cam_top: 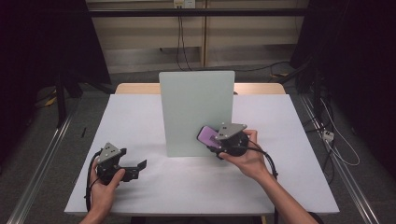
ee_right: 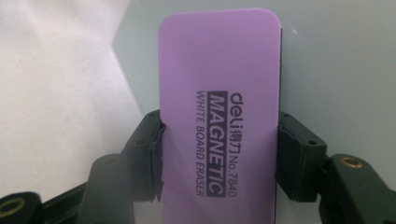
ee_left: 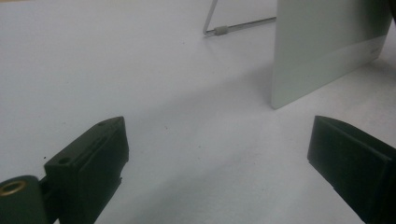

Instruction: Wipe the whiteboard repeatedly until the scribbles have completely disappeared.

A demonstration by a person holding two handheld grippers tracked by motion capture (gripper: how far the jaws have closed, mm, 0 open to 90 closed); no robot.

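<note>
We see in the right gripper view the right claw (ee_right: pixel 219 154) pinching a purple eraser (ee_right: pixel 219 93) by its long edges; printed txt reads "deli MAGNETIC WHITE BOARD ERASER No.7840", unreadable from the high view. Eraser = flat rounded rectangle w/ dark backing, held at the lower right of the upright whiteboard (cam_top: pixel 197 112). Left gripper view gives the board's thin wire stand (ee_left: pixel 233 25) behind it. Left claw (cam_top: pixel 137 169) spread wide, low over the matte white table (cam_top: pixel 140 121), well apart from the board.
</note>
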